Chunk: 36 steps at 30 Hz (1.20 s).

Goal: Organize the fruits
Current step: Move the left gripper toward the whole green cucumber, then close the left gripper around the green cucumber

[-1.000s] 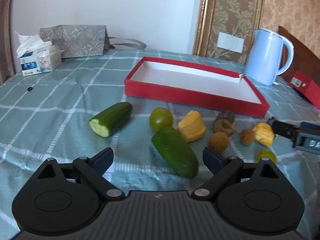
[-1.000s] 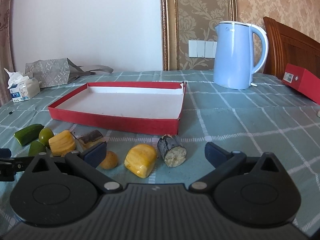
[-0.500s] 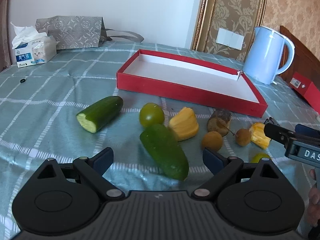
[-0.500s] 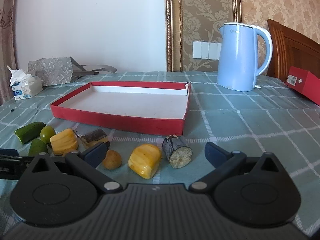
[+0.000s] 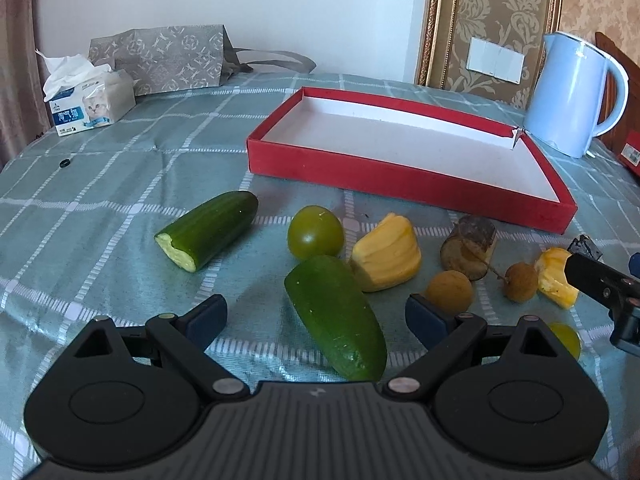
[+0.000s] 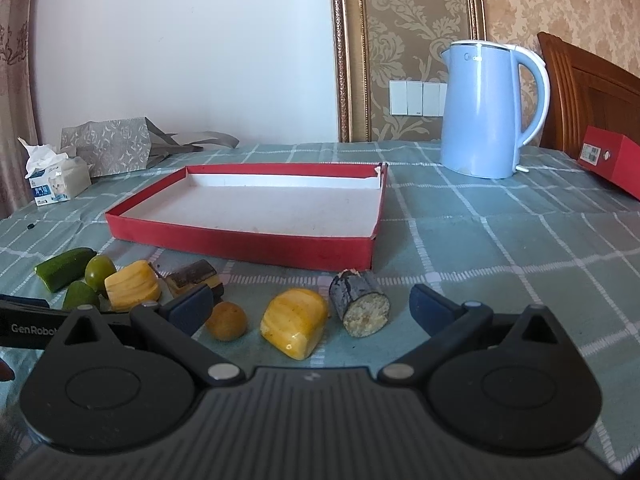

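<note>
Both grippers' fingers stand apart: left gripper (image 5: 316,314) over a cucumber piece (image 5: 335,317), right gripper (image 6: 311,305) over a jackfruit piece (image 6: 294,322).

A dark green cucumber piece (image 5: 334,318) lies between the left fingers (image 5: 204,316), unheld. A yellow jackfruit chunk (image 6: 294,322) lies between the right fingers (image 6: 188,306), beside a cut cane stub (image 6: 360,304).

We are seeing a red tray (image 5: 400,178) ahead, green cucumbers (image 5: 334,316) nearest, on teal white-checked cloth (image 5: 100,208).
</note>
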Motion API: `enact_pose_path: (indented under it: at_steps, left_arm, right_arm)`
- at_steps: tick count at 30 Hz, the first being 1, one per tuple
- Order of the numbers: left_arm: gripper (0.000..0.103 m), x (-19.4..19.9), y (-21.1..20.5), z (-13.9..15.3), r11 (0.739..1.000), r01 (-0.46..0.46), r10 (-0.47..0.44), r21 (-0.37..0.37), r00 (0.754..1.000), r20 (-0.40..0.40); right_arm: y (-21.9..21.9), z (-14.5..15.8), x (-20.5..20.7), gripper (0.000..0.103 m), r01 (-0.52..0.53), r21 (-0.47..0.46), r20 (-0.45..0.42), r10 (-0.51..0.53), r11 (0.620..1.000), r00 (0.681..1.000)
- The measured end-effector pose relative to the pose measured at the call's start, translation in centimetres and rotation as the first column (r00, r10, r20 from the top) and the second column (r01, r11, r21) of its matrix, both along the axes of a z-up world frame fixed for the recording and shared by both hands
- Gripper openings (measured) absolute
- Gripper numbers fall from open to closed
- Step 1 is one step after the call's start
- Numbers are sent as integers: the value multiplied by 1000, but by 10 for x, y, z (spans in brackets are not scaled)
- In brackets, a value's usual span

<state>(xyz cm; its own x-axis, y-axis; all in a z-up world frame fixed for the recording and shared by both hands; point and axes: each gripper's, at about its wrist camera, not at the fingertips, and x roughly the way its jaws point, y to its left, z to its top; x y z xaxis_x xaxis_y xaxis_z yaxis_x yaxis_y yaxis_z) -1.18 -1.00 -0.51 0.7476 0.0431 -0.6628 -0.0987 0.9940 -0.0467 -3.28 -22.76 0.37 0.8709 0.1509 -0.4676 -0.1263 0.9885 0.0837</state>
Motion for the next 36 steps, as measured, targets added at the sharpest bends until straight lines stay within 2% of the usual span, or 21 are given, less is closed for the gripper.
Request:
enact_pose_path:
  at_steps: [9,12,14,17,25,32,34,36]
  left_arm:
    - [95,5,-6,-4,999,-5,5,38,1000,0]
    - [75,4,-7,-4,998,-3,1,57,1000,21]
    - [56,4,-7,-2,998,-6,4,56,1000,26]
    - [45,5,-8,0,998,6,-7,56,1000,26]
    - [44,1,-3,-1,1000,9,-10,18,998,55]
    - [41,-6,2,2,1000,22,-21,-5,996,85]
    - [40,-9,3,3,1000,30,-28,-10,995,98]
    - [40,-11,3,4,999,38,-37,-3,993,108]
  right_arm:
    - [0,0,0,103,1,1,2,-1,1000,1000]
    - [-1,0,1,103,6,9,-1,-6,1000,1000]
    - [-2,0,1,103,10,16,-5,-10,1000,1000]
    - [-4,-1,1,103,18,25,-8,-17,1000,1000]
    - [-17,2,-4,103,38,30,0,-38,999,999]
    - [-38,10,-21,103,49,-20,26,-48,999,998]
    - [-44,11,-29,103,34,-22,24,-34,999,999]
    - [-46,10,-33,103,-21,2,-16,21,1000,1000]
